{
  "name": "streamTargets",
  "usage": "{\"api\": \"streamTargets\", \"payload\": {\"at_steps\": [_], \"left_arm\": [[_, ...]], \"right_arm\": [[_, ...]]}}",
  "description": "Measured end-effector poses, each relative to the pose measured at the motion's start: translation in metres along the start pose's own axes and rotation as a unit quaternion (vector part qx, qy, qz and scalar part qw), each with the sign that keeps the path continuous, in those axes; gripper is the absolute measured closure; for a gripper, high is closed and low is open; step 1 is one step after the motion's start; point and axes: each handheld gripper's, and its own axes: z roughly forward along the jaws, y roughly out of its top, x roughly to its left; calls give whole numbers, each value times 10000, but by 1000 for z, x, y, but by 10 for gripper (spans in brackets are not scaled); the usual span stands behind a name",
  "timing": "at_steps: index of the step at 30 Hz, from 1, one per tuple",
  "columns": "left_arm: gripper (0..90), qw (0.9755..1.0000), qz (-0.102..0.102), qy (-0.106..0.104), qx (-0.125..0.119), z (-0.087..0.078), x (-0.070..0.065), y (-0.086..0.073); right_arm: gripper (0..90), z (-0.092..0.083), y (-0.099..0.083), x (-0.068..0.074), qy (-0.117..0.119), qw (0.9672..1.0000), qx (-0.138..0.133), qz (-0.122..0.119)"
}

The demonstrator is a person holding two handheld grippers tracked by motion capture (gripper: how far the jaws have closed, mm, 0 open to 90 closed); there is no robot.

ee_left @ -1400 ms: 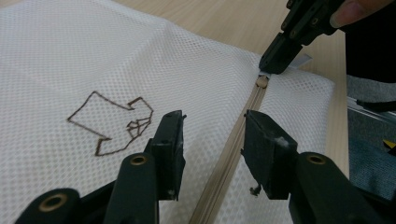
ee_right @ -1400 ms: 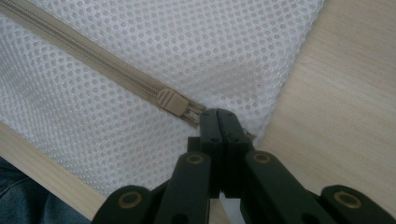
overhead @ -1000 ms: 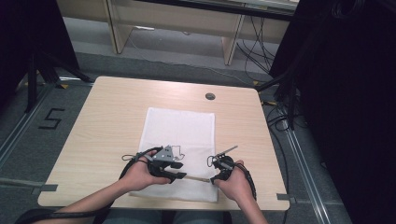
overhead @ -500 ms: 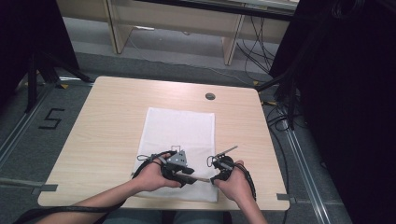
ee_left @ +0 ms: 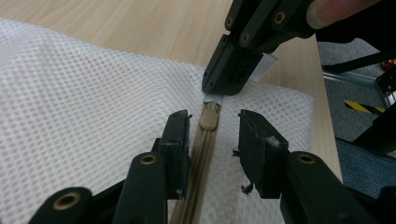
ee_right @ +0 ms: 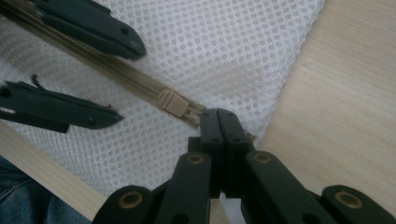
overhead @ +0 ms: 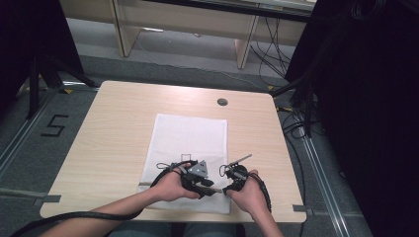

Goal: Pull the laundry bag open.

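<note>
A white mesh bag (overhead: pixel 190 140) lies flat in the middle of the wooden table (overhead: pixel 113 128). A beige zipper (ee_left: pixel 198 163) runs along its near edge. My left gripper (ee_left: pixel 212 140) is open, one jaw on each side of the beige slider (ee_left: pixel 208 119), and the pads do not touch it. Its jaws have just been closing. My right gripper (ee_right: pixel 218 122) is shut on the bag's zipper end, just past the slider (ee_right: pixel 170 102). In the high view both grippers, left (overhead: pixel 213 189) and right (overhead: pixel 226 189), meet tip to tip at the bag's near right corner.
The table's near edge (overhead: pixel 163 216) runs right under both hands. A round cable hole (overhead: pixel 222 102) sits in the table's far side. Black curtains and cables (overhead: pixel 296 113) stand to the right, and a taped "5" (overhead: pixel 53 126) marks the floor at the left.
My left hand has slid right along the bag's near edge until its jaws reach the right gripper's tips. The right hand has stayed put.
</note>
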Motion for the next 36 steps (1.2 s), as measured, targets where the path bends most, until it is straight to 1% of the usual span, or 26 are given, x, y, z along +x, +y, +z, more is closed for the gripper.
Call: {"api": "streamTargets", "payload": {"at_steps": [2,3,4,5,7,8,9,10,11,12,14,15,17,18,19,20,22,24,25,27,29,31,32,33,34,36], "left_arm": [[636,10000,-25,-24,18,4,-1,1],[639,10000,18,-23,44,6,-1,2],[642,10000,28,-25,45,8,-1,3],[645,10000,32,-12,92,10,0,4],[654,9999,59,-21,119,12,1,5],[659,9999,27,-22,112,14,1,5],[668,9999,39,-30,147,15,1,5],[668,9998,131,-31,165,17,1,6],[670,9998,65,-28,178,18,1,7],[673,9998,128,-31,179,19,1,7],[683,9997,90,-13,221,21,2,8],[686,9997,85,-27,213,23,2,8],[695,9997,65,-21,232,25,2,8],[702,9997,86,-27,222,25,3,9],[706,9996,65,-20,258,25,2,10],[719,9994,174,-4,315,25,3,10],[728,9994,144,-21,317,25,3,11],[767,9992,195,7,351,24,4,12],[786,9994,135,-19,327,24,4,12],[795,9994,154,-25,309,25,3,12],[804,9992,167,-25,367,24,2,14],[815,9991,117,-104,394,23,1,15],[866,9992,110,-100,377,22,1,16],[867,9992,115,-86,380,22,1,15],[866,9991,110,-87,397,23,1,15],[866,9992,15,-88,386,23,1,15]], "right_arm": [[900,0,0,0,6,10000,1,1],[900,0,0,0,8,10000,1,0],[900,1,0,0,28,10000,-68,-31],[900,1,0,-1,113,9999,-110,-62],[900,1,0,0,122,9999,-104,-54],[900,1,0,-1,79,9999,-99,-74],[900,0,0,0,88,9999,-77,2],[900,0,0,0,88,9999,-77,2],[900,0,0,0,114,9999,-71,-45],[900,1,0,-1,131,9998,-95,-94],[900,0,0,-1,127,9998,-107,-60],[900,0,0,-1,121,9999,-51,-78],[900,1,0,-1,132,9998,-109,-58],[900,1,0,-1,132,9998,-122,-100],[900,0,0,-1,114,9999,-55,-116],[900,0,0,-2,126,9998,-64,-133],[900,0,0,-1,143,9998,-60,-103],[900,0,0,-1,126,9999,-57,-84],[900,1,0,-1,134,9998,-112,-58],[900,0,0,-1,145,9998,-53,-96],[900,1,1,-1,120,9998,-61,-141],[900,1,1,-1,106,9997,-126,-194],[900,1,1,-2,113,9996,-139,-218],[900,1,1,-2,125,9995,-155,-230],[900,1,1,-1,115,9997,-129,-170],[900,0,1,1,121,9999,-16,-13]]}}
